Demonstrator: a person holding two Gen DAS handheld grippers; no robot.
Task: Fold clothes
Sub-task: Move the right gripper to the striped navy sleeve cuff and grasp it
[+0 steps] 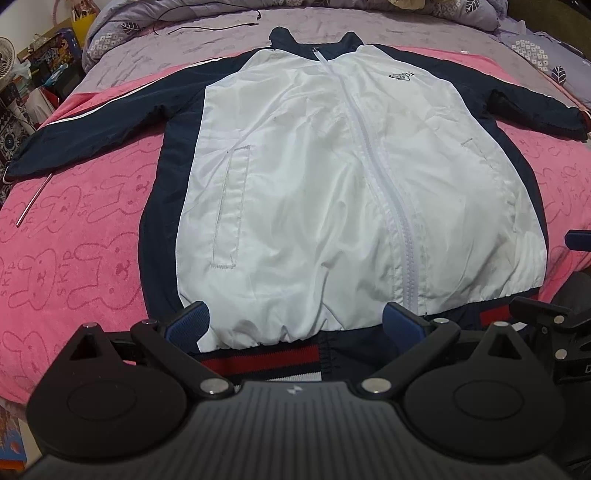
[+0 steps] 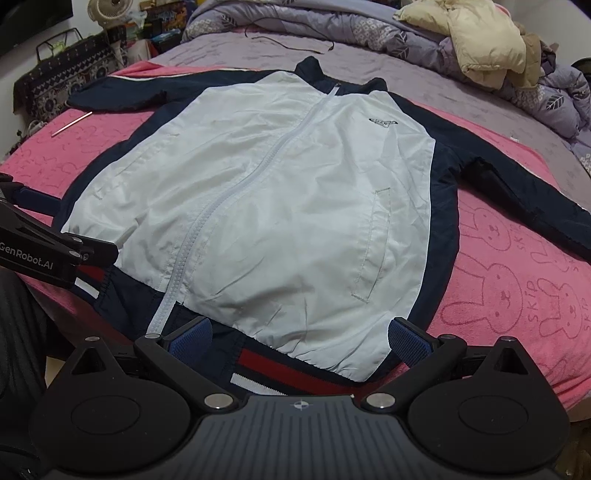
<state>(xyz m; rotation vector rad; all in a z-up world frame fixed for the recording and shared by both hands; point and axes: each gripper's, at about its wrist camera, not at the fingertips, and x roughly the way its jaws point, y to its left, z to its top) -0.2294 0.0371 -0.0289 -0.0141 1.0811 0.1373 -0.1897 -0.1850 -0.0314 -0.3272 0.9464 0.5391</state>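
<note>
Both tools hang spread over the jacket's striped hem (image 1: 273, 360), the left tool (image 1: 295, 325) and right tool (image 2: 299, 334) pinching nothing. The jacket (image 1: 314, 192) lies zipped and face-up on a pink towel (image 1: 74, 251) covering the bed. Beyond the hem, both sleeves (image 1: 92, 125) stretch outward; no fold appears made, so the whole task looks ahead.

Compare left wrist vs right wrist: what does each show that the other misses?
Left wrist only: the open left hand-held gripper at the hem, and a yellow bag at the far left.

Right wrist only: the open right hand-held gripper at the hem, a cream garment on the bedding, and a patterned rack.

Both: the zipped jacket lying flat with sleeves spread on the pink towel, the straw and the cable.
</note>
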